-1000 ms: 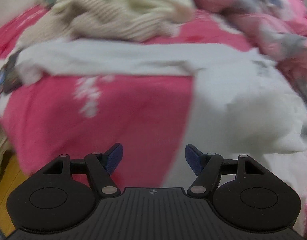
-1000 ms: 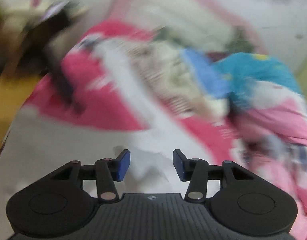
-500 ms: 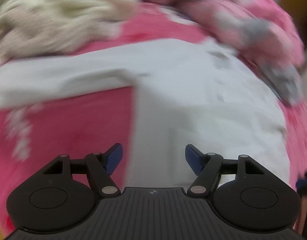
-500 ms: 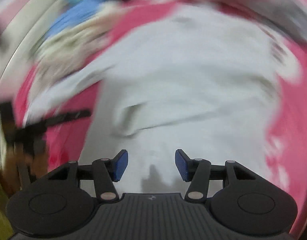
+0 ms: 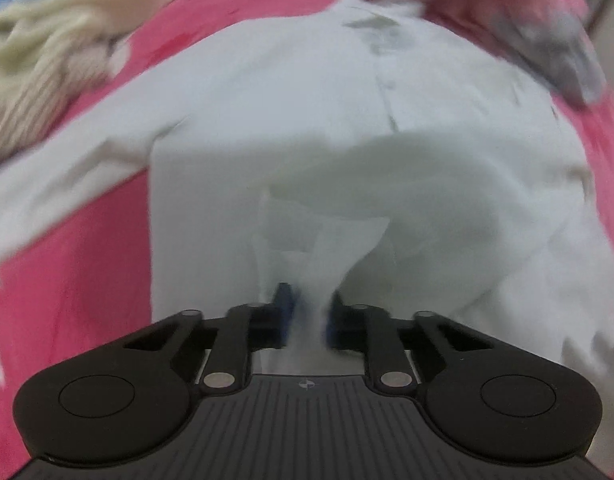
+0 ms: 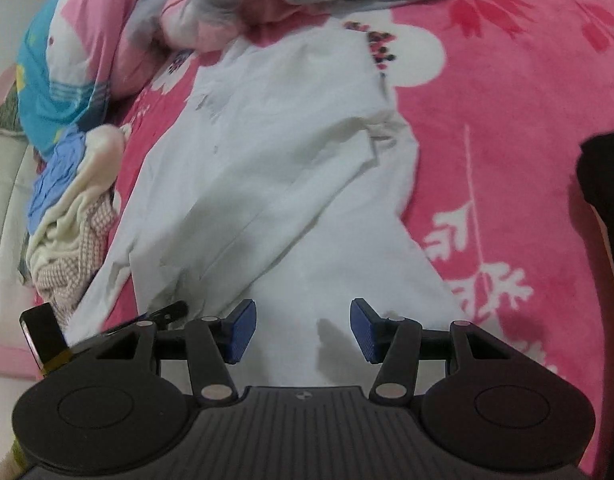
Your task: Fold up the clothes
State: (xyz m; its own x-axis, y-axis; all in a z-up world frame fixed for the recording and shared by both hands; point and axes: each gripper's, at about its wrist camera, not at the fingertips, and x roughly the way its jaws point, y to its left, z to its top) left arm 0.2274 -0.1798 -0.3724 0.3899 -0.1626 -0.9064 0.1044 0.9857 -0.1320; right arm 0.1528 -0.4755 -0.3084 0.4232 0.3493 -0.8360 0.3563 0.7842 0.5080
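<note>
White shirt [image 5: 347, 140] spread flat on the pink floral blanket [image 5: 67, 280], directly ahead of and beneath both grippers; its near edge is bunched between the closing jaws of the left gripper [image 5: 309, 316], whose blue pads pinch the cloth. Right gripper [image 6: 303, 332] hovers over the shirt's lower part with jaws spread and nothing between them, the heap of unfolded clothes [image 6: 71, 216] lying off to its left. Probable fault: with only one thin pinch secured, lifting may let the fabric slip free or drag the shirt askew, wrinkling the fold.
</note>
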